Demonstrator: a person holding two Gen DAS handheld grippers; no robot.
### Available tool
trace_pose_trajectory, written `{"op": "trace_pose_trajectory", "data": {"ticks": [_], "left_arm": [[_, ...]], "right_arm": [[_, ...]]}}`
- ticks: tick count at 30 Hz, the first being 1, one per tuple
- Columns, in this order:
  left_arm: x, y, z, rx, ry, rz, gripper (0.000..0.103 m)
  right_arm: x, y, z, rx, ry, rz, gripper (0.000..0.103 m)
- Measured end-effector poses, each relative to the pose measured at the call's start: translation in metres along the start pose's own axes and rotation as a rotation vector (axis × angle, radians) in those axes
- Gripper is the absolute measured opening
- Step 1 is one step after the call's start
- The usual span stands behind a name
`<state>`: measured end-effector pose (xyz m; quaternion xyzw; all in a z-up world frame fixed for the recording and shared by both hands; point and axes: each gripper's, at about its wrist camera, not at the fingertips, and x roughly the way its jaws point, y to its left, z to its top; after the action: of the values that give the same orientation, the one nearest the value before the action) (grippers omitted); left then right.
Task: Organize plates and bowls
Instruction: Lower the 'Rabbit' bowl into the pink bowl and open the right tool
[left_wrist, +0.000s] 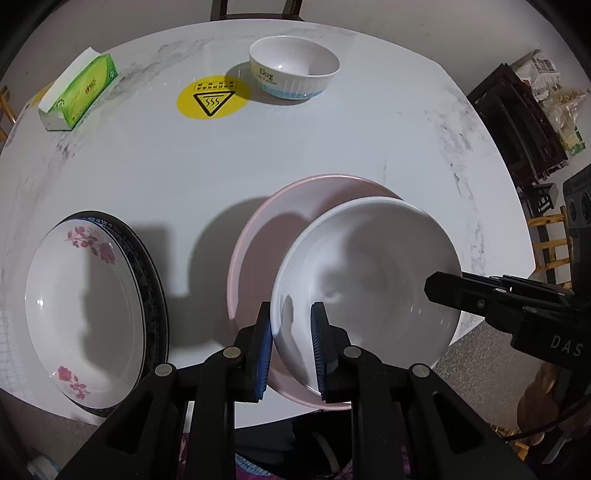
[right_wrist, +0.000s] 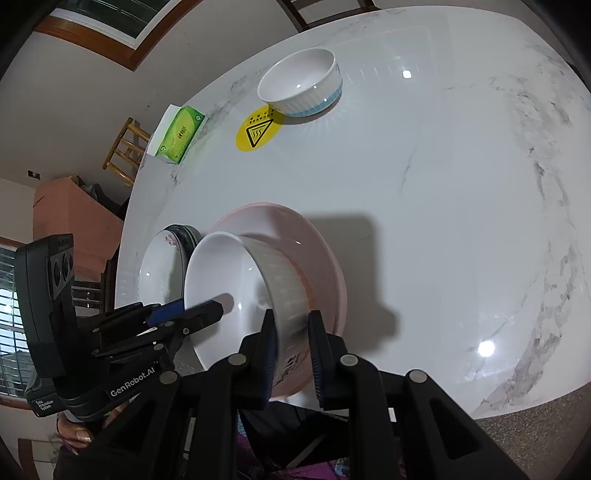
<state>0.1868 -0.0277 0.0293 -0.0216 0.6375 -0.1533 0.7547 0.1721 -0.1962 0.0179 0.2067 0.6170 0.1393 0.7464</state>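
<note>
Over pink plate (left_wrist: 258, 236) near table edge (left_wrist: 480, 317), claw-gripped white bowl (left_wrist: 369, 266).

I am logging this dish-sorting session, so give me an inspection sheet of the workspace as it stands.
Surface: white marble-look table, round yellow hot-surface sticker on it.
Job's things: plain white ribbed bowl held over pink plate; rose-patterned white dish on dark-rimmed plate; small white bowl with blue band at far side.
Clutter: green tissue box.
Grippers: left gripper and right gripper each shut on the ribbed bowl's rim, opposite sides.
Cables: thin black cable at the right edge of the left wrist view.
Surroundings: wooden chairs, window, carpet.
</note>
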Motion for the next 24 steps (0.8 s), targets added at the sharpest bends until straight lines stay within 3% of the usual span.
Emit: {"op": "trace_pose_trajectory", "data": {"ticks": [17,24], "left_arm": [[0.001,0.004,0.006,0.02,-0.039,0.058,0.02],[-0.002,-0.001,0.012,0.042,-0.091,0.056,0.032]], "right_arm": [[0.001,0.004,0.001,-0.031,-0.03,-0.03,0.015],[-0.012,0.012,0.004,-0.082,-0.107,-0.085,0.015]]}}
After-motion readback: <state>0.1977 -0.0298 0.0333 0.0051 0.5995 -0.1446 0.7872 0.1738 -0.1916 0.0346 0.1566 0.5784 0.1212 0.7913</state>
